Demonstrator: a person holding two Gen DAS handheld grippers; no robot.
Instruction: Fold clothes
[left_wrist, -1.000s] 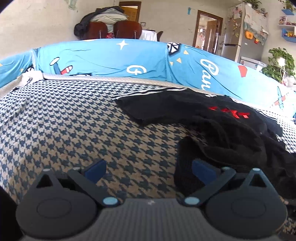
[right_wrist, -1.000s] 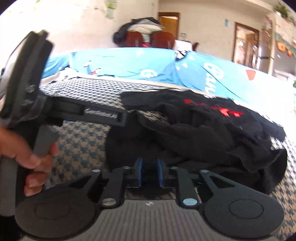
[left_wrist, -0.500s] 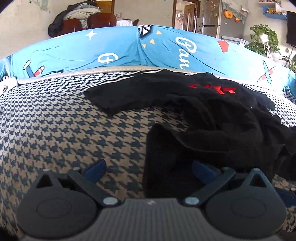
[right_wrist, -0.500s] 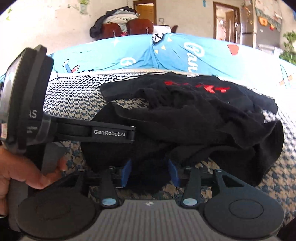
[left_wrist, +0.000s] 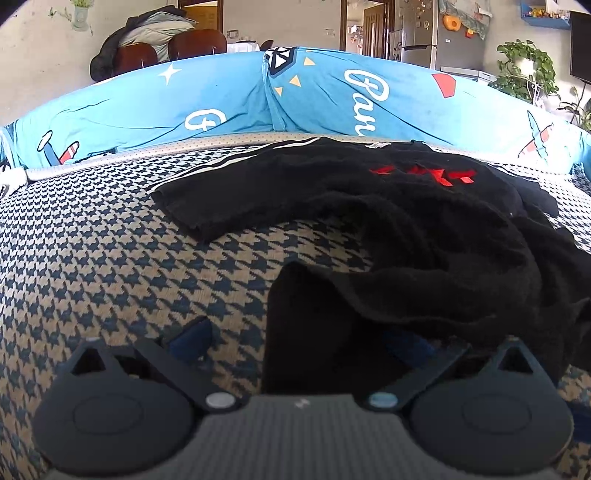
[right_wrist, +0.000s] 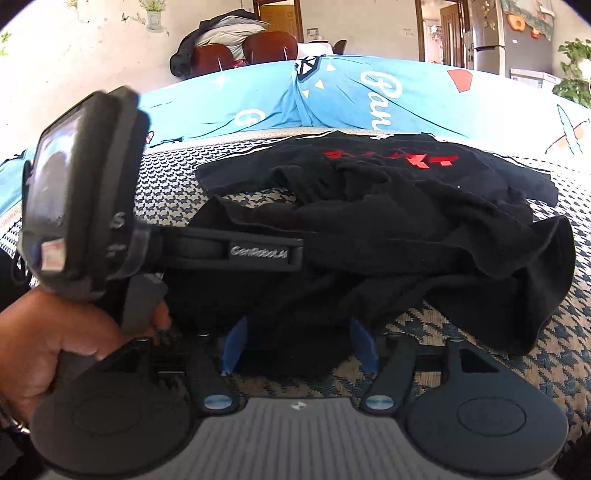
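A crumpled black shirt (left_wrist: 424, 236) lies on the houndstooth sofa cover (left_wrist: 110, 266). The right gripper (right_wrist: 299, 343) is opening, releasing the near hem. The left gripper (left_wrist: 306, 339) stands wide, straddling that hem's edge. Next, probably spreading the shirt flat.

Right gripper (right_wrist: 298, 345) low over houndstooth sofa (right_wrist: 509, 373), jaws opening around a fold of crumpled black shirt (right_wrist: 406, 236). Left gripper (right_wrist: 92, 206) at left, held by a hand (right_wrist: 70, 354), arm reaching across the shirt.
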